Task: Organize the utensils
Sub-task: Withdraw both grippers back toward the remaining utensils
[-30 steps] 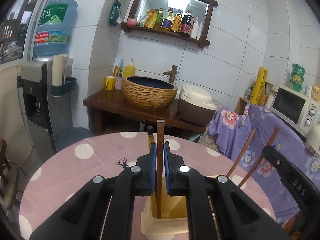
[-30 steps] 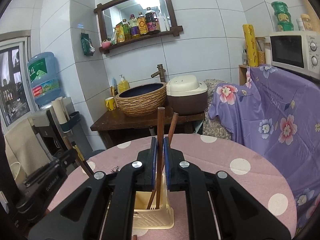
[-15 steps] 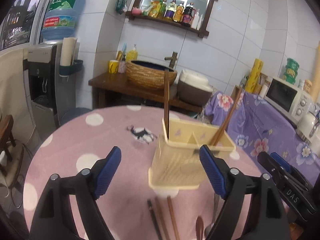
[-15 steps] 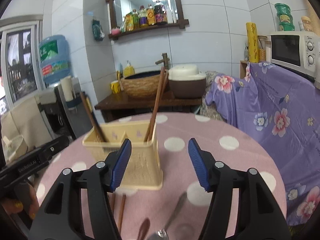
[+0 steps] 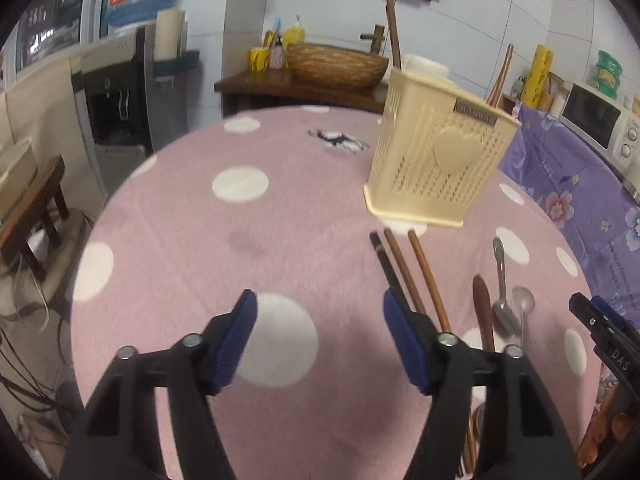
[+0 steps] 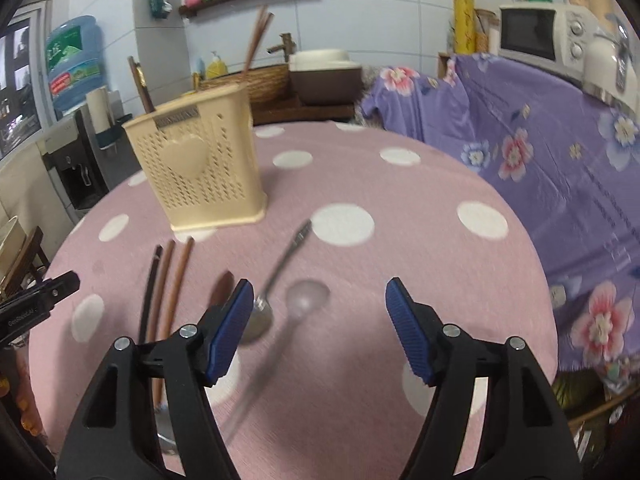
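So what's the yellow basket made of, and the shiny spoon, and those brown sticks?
The basket looks like cream plastic, matte, moulded with rows of small holes and a raised heart. The spoon seems metal: grey and reflective. The sticks look like wood or bamboo, brown and dull, though coated plastic is possible.

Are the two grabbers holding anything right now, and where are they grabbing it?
Nothing is held. The left gripper and the right gripper both stand open and empty above the pink polka-dot tablecloth. The brown wooden chopsticks lie loose on it.
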{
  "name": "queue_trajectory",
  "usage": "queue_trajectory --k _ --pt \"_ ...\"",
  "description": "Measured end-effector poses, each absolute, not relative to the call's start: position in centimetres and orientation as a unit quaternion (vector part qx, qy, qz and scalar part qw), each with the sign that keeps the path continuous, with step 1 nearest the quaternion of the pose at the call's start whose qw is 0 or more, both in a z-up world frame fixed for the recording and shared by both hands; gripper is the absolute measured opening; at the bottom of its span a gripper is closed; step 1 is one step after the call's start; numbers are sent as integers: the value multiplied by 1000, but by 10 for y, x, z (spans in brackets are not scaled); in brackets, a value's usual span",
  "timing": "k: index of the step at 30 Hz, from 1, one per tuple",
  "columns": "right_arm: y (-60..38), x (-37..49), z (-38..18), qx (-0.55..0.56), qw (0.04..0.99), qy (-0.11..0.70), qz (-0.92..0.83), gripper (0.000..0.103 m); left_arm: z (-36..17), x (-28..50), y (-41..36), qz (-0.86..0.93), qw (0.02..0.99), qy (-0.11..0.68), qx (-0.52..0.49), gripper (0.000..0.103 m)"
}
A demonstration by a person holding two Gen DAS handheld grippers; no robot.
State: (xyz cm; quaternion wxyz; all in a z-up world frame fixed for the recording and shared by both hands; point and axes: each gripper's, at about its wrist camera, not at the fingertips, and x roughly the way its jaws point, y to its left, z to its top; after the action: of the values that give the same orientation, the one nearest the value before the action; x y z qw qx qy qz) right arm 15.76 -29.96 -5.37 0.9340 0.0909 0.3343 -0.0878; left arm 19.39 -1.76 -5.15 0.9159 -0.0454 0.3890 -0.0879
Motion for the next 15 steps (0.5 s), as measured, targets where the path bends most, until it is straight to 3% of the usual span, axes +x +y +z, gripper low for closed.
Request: queue_trajectory --k 8,15 --pt "-302 149 -69 107 926 352 -88 69 -64 195 -45 -139 896 421 -31 37" --pt "-293 147 -67 100 929 348 -79 69 -76 203 -63 -147 885 441 -24 33"
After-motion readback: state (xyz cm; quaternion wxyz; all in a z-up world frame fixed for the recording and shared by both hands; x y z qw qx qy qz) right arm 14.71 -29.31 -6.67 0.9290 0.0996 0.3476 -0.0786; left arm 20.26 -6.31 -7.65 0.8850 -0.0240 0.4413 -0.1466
